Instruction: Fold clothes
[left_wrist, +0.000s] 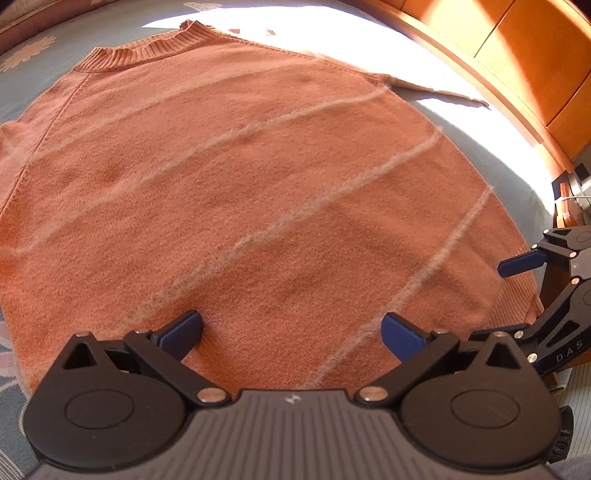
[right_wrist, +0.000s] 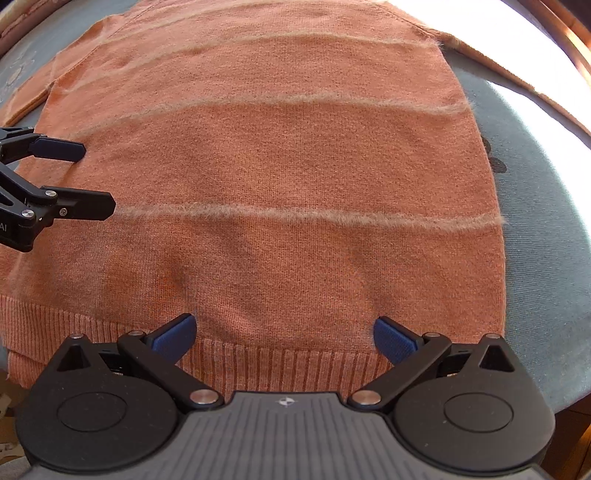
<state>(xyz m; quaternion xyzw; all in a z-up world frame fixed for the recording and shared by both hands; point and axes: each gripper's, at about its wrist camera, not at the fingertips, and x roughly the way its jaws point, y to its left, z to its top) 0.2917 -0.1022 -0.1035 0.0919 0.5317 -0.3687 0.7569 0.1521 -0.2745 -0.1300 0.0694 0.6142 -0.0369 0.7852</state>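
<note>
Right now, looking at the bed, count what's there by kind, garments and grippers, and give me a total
Garments: 1, the orange sweater, spread flat on the blue-grey bedcover.
Grippers: 2, the left gripper and the right gripper, both open over the sweater's hem end.
Total: 3.

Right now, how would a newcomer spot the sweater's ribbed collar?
An orange sweater lies flat on the grey-blue bed cover. Follow it away from both open grippers to its far end. The collar is a curved, ribbed band, unlike the pale fuzzy stripes crossing the body.
</note>
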